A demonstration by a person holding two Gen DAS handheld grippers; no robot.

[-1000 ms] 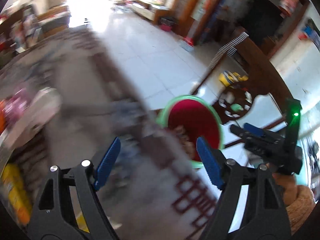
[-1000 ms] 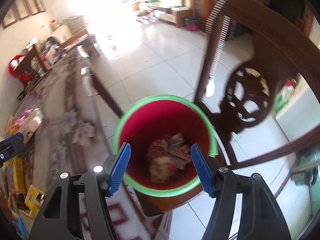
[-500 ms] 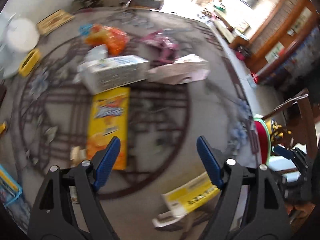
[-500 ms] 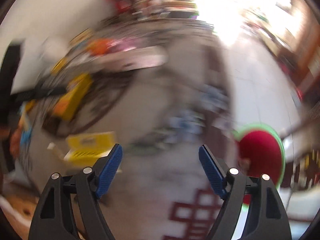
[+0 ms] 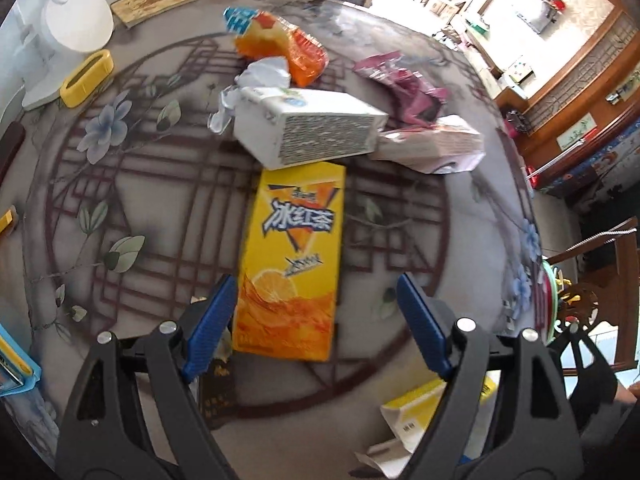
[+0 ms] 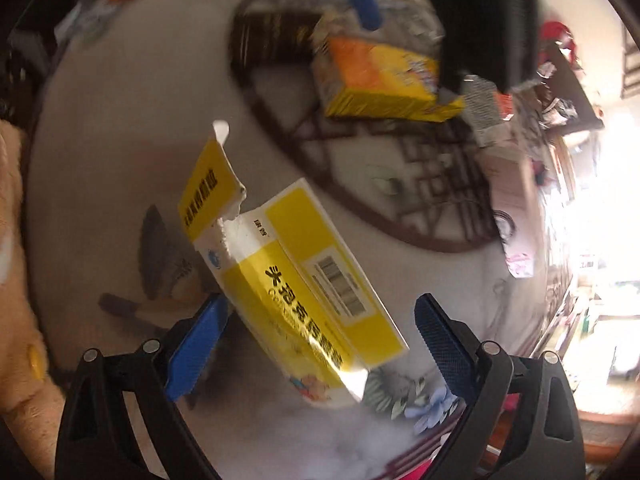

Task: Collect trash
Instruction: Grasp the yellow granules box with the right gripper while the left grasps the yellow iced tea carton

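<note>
On the patterned table [image 5: 152, 200] lies a yellow iced-tea carton [image 5: 292, 256]. My left gripper [image 5: 316, 328] hangs over its near end, jaws opening; the carton sits between them close to the left pad [image 5: 208, 328], not pressed. A torn yellow-and-white box [image 6: 304, 280] lies flat under my right gripper [image 6: 320, 344]. Those jaws are opening wide, with the box between them and untouched. The same box [image 5: 420, 412] shows at the lower right of the left wrist view. The red bin with a green rim [image 5: 548, 300] peeks past the table's right edge.
A white tissue box [image 5: 308, 128], an orange snack bag [image 5: 280, 48], a pink wrapper [image 5: 400, 84] and a pale pack [image 5: 436, 148] lie beyond the carton. A dark packet [image 5: 216, 392] sits near the left finger. A white lamp base [image 5: 76, 28] and yellow holder [image 5: 86, 76] stand far left.
Both views swung from the red bin beside the table onto the tabletop. The right jaws spread wider and now straddle the yellow box; the left gripper came over the tea carton.
</note>
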